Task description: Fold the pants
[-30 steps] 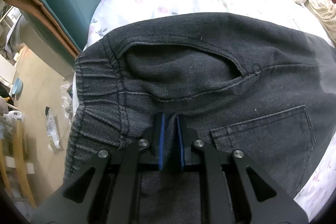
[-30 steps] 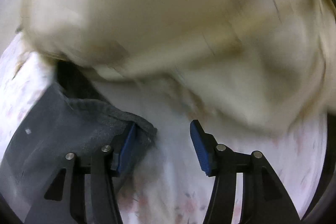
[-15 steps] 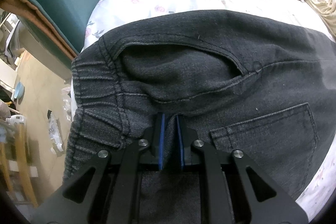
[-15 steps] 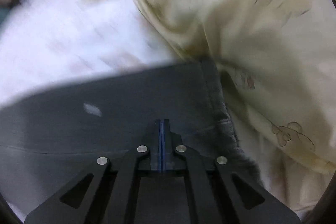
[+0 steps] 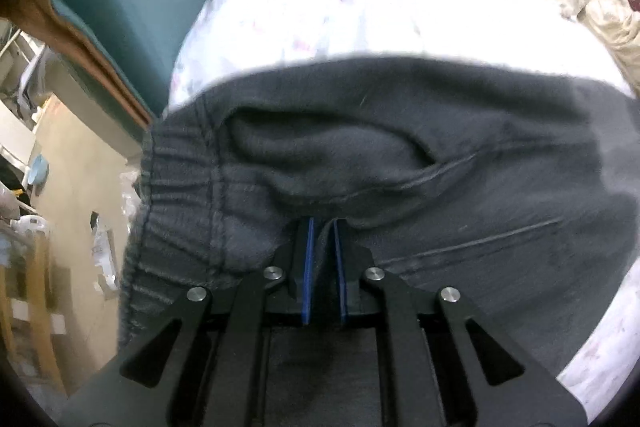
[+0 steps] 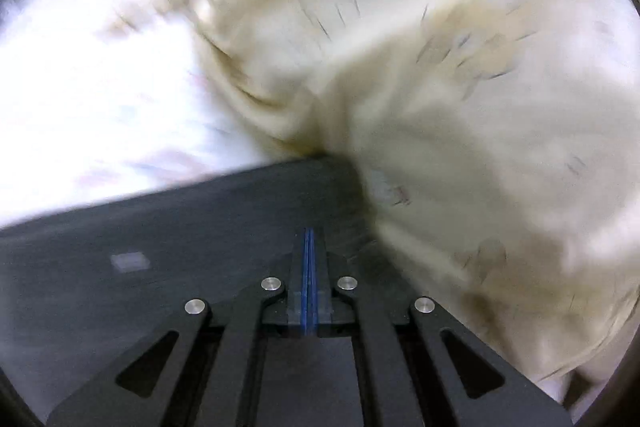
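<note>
Bedsheet [image 5: 360, 7] under tongs-clamped pants [image 5: 440, 147]

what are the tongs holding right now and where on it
Both hold the dark grey pants. The left tongs pinch a fold of fabric by the elastic waistband. The right tongs are shut on the cloth near the edge beside the cream blanket.

left hand-held gripper [image 5: 322, 227] clamped, angled downward, right hand-held gripper [image 6: 308, 233] pinched closed
</note>
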Demonstrator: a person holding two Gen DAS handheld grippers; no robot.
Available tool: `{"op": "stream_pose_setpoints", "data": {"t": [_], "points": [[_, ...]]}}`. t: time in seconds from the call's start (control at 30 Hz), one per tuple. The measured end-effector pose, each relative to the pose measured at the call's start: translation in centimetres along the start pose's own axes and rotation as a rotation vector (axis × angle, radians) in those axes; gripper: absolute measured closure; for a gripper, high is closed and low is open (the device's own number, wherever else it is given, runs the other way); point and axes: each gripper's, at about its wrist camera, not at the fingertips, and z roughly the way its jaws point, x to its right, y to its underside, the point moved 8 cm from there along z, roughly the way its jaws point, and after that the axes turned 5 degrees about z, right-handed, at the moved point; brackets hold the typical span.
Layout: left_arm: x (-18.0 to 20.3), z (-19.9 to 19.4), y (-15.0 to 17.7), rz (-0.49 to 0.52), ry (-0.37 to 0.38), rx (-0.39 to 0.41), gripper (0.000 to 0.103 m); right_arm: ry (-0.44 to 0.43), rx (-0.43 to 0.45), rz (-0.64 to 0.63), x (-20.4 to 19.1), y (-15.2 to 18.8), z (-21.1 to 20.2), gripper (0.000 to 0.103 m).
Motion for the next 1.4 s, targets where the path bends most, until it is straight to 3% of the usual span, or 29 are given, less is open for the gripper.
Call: {"op": "stream_pose_setpoints", "data": {"t": [0.03, 0.13, 0.17, 0.23, 0.27, 0.4, 0.43, 0.5, 0.53, 0.57, 0.73, 0.83, 0.87, 0.93, 1.0, 1.07, 1.17, 1.4], "points": [[0.3, -1.0, -0.4, -0.008, 0.010, 0.022, 0.095, -0.053, 0.029, 0.039, -0.7, 0.7, -1.9, 0.102], [1.8, -4.6, -1.4, -0.027, 0.060, 0.093, 0.089, -0.261, 0.017, 0.139, -4.4, 3.1, -5.8, 0.100], [2.5, -6.1, -1.5, -0.024, 0.067, 0.110, 0.086, -0.339, 0.008, 0.187, -5.7, 5.2, -8.0, 0.100], [3.3, -8.2, -1.3, -0.038, 0.095, 0.128, 0.067, -0.419, -0.007, 0.246, -7.6, 8.5, -10.6, 0.097], [3.9, -9.8, -0.8, -0.047, 0.107, 0.143, 0.062, -0.443, -0.024, 0.245, -8.0, 10.2, -12.0, 0.097], [4.9, -14.6, 1.1, -0.077, 0.119, 0.200, 0.016, -0.538, -0.076, 0.188, -10.9, 16.6, -18.6, 0.094], [5.0, -15.5, 1.8, -0.096, 0.126, 0.211, 0.011, -0.566, -0.090, 0.182, -11.5, 18.1, -20.4, 0.090], [5.4, -16.7, 4.0, -0.153, 0.170, 0.203, 0.008, -0.634, -0.132, 0.193, -12.8, 20.2, -22.4, 0.070], [5.5, -16.8, 4.8, -0.182, 0.192, 0.191, 0.008, -0.661, -0.152, 0.206, -12.9, 21.9, -24.4, 0.037], [5.8, -16.9, 6.3, -0.234, 0.223, 0.168, 0.008, -0.694, -0.161, 0.219, -12.2, 24.4, -27.0, 0.018], [6.9, -16.0, 12.1, -0.492, 0.333, 0.137, 0.008, -0.823, -0.227, 0.265, -13.5, 28.9, -28.9, 0.018], [9.6, -13.5, 15.4, -0.647, 0.483, 0.109, 0.008, -0.834, -0.269, 0.356, -12.8, 30.0, -27.6, 0.018], [9.7, -12.8, 16.0, -0.693, 0.502, 0.113, 0.008, -0.828, -0.294, 0.376, -12.7, 30.3, -26.8, 0.018], [9.5, -10.6, 17.5, -0.797, 0.498, 0.122, 0.008, -0.828, -0.306, 0.385, -12.7, 30.3, -26.4, 0.018], [8.8, -8.6, 18.3, -0.816, 0.448, 0.118, 0.010, -0.810, -0.313, 0.408, -12.4, 30.1, -25.3, 0.018], [7.2, -7.4, 18.6, -0.829, 0.409, 0.167, 0.017, -0.812, -0.331, 0.432, -12.3, 30.4, -24.8, 0.018], [6.1, -6.8, 16.9, -0.817, 0.377, 0.177, 0.017, -0.818, -0.348, 0.440, -12.3, 30.7, -24.9, 0.018], [0.4, -4.6, 13.4, -0.904, 0.321, 0.253, 0.021, -0.836, -0.350, 0.452, -12.3, 30.3, -24.3, 0.018]]}}
